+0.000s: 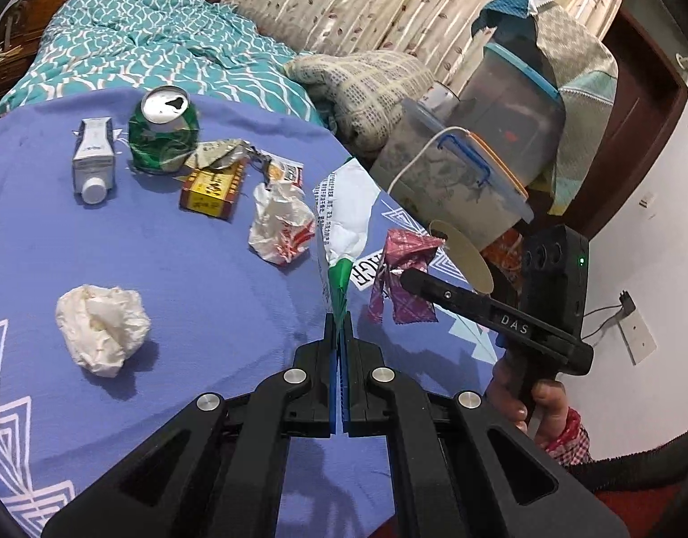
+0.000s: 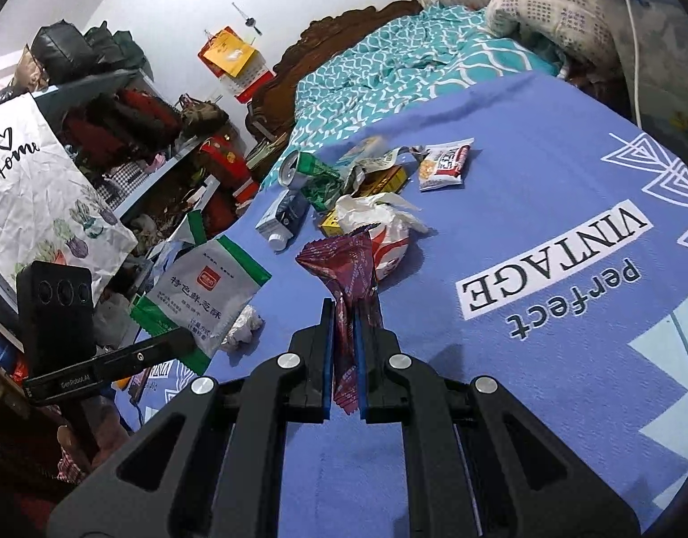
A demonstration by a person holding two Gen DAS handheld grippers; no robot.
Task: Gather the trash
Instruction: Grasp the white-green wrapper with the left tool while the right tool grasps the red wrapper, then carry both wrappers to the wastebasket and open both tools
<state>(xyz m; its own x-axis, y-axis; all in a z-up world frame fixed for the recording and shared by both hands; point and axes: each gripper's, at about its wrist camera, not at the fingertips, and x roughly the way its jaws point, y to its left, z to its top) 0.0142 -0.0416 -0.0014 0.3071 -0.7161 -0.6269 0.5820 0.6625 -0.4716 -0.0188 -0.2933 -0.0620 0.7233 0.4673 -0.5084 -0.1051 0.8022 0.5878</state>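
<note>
My left gripper is shut on a white and green snack packet and holds it above the blue cloth; the packet also shows in the right wrist view. My right gripper is shut on a crumpled purple wrapper, which also shows in the left wrist view. On the cloth lie a green can, a small white carton, a yellow box, a red and white crumpled bag and a white tissue ball.
The blue cloth covers the table. A teal quilt lies on the bed behind. Clear storage boxes stand at the right edge. Cluttered shelves stand at the left in the right wrist view. An orange snack pack lies farther back.
</note>
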